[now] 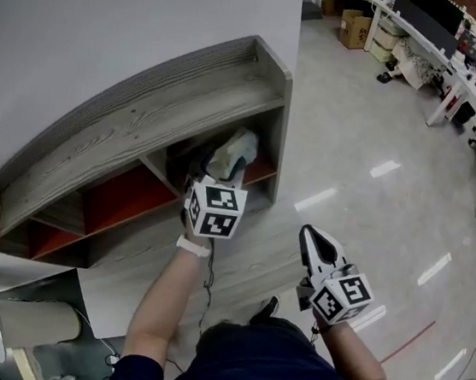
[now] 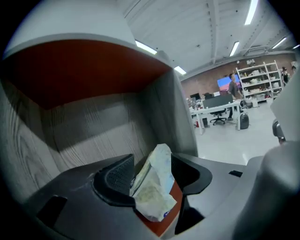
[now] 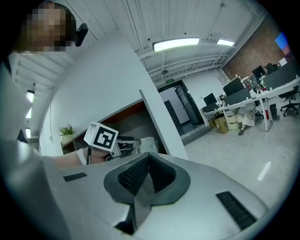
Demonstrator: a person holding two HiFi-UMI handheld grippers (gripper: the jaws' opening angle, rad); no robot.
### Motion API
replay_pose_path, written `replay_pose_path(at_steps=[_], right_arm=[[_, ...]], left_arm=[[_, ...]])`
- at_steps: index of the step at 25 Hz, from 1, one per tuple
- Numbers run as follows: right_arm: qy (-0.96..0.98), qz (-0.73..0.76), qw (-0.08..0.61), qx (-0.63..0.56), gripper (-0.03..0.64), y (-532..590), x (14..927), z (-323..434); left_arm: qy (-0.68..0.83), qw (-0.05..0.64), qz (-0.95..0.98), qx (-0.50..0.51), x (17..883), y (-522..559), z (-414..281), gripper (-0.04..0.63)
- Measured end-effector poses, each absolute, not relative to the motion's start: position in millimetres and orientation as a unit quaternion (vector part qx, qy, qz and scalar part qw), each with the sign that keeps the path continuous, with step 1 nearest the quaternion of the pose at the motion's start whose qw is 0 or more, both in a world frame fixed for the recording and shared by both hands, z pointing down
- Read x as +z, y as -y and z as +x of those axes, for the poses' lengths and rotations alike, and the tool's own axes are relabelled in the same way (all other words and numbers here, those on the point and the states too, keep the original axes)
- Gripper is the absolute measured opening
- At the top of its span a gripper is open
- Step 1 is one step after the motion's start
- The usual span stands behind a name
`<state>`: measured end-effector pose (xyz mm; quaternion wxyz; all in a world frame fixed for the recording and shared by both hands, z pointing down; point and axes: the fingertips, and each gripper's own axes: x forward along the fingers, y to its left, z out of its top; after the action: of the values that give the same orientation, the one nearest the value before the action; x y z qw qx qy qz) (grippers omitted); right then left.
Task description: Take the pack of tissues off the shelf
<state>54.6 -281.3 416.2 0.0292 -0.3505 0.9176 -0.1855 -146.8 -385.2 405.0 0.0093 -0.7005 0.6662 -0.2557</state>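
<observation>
**Left gripper reaching into the shelf, jaws astride the tissues**

Left gripper [image 2: 152, 161] is standing with its jaws parted on either side of the pack of tissues [image 2: 154, 187], the pads not visibly clamping it. The pack is sitting upright on the red base of the shelf's [image 1: 143, 122] right-hand compartment. The left forearm [image 1: 169, 293] is stretching far forward into that opening. The right gripper [image 3: 146, 161] is hanging near the body on the right, jaws closed together and gripping nothing

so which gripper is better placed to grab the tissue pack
Left. The left gripper reaches into the shelf, its open jaws straddling the tissue pack. The right gripper is shut and hangs clear of it.
</observation>
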Motion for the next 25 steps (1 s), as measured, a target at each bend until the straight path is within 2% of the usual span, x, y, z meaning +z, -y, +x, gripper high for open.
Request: replay_pose_path(at_steps=[6,13,19,23,25], right_arm=[[-0.915,-0.349,0.032,-0.198,0.011,287.8,420.2,62.5],[-0.908,-0.348,0.044,-0.229,0.012,290.6,427.6,71.8],[-0.907,-0.348,0.047,-0.234,0.011,288.4,426.7,73.3],[-0.905,-0.348,0.048,-0.241,0.012,286.4,427.2,72.4],[-0.903,-0.349,0.051,-0.245,0.012,284.3,427.3,72.7]], left_arm=[[-0.664,-0.029,-0.682,-0.305,435.8,410.9,-157.7,0.268],[-0.651,-0.045,-0.662,-0.369,457.7,414.0,-167.7,0.262],[-0.645,-0.043,-0.666,-0.372,461.4,413.6,-166.0,0.184],[-0.643,-0.024,-0.672,-0.368,455.1,414.1,-162.5,0.059],[-0.639,-0.014,-0.675,-0.37,452.4,412.7,-158.9,0.034]])
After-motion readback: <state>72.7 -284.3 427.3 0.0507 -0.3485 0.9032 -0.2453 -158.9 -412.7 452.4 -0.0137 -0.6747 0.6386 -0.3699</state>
